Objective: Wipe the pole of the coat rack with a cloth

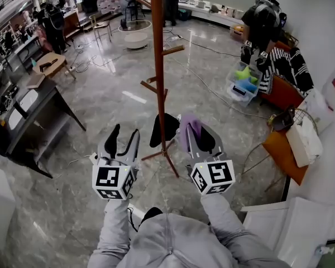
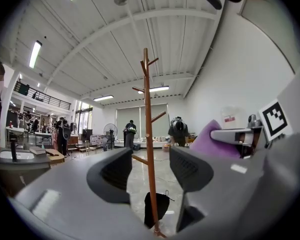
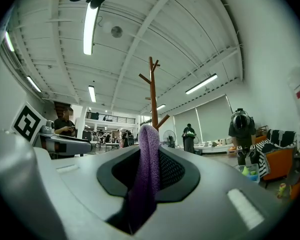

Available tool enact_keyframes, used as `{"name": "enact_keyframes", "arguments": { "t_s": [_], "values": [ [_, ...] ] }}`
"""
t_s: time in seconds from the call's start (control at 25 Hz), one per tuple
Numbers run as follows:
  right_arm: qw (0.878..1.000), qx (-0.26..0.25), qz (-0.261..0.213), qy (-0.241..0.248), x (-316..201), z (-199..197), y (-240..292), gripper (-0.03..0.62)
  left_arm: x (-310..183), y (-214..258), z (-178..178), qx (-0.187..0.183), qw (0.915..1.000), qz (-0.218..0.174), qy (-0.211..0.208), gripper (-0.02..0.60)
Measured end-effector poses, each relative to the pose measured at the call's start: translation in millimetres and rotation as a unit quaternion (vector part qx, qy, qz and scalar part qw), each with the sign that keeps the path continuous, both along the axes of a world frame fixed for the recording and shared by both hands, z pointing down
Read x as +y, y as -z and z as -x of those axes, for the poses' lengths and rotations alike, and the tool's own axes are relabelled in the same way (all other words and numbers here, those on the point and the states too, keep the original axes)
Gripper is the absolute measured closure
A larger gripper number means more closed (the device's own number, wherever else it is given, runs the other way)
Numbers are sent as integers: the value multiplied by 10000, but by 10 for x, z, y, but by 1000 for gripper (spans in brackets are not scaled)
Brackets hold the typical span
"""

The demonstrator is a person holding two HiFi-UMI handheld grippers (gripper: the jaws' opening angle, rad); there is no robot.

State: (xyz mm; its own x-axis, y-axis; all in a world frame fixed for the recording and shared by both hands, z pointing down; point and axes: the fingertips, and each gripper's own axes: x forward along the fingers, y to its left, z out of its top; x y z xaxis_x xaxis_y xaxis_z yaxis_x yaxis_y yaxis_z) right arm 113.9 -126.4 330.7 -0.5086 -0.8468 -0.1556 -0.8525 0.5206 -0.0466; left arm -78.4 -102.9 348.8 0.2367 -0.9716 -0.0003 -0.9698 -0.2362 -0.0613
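Note:
A tall brown wooden coat rack (image 1: 158,66) stands on the grey floor ahead of me, with a dark garment (image 1: 168,128) hanging low on it. My right gripper (image 1: 192,135) is shut on a purple cloth (image 1: 188,128) just right of the pole, a little short of it. The cloth (image 3: 147,174) stands up between the jaws in the right gripper view, with the rack (image 3: 153,91) behind it. My left gripper (image 1: 121,140) is open and holds nothing, left of the pole. Through its jaws the pole (image 2: 149,139) shows, and the purple cloth (image 2: 217,139) at right.
A dark desk (image 1: 28,113) stands at left. An orange stool (image 1: 285,149) with a white bag, a clear bin of toys (image 1: 243,82) and a person in a helmet (image 1: 262,27) are at right. Cables cross the floor beyond the rack.

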Motion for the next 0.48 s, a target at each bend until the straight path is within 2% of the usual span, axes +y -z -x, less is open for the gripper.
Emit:
{"name": "enact_keyframes", "arguments": {
  "t_s": [0.24,0.48],
  "values": [
    [9995,-157,-261,52,-359,170,213,526,-377,64,111,-12,9999,-109,-94,328],
    [9959,-303,-845,-103,-740,389,716,526,-955,81,284,-108,9990,-177,-403,328]
  ]
}}
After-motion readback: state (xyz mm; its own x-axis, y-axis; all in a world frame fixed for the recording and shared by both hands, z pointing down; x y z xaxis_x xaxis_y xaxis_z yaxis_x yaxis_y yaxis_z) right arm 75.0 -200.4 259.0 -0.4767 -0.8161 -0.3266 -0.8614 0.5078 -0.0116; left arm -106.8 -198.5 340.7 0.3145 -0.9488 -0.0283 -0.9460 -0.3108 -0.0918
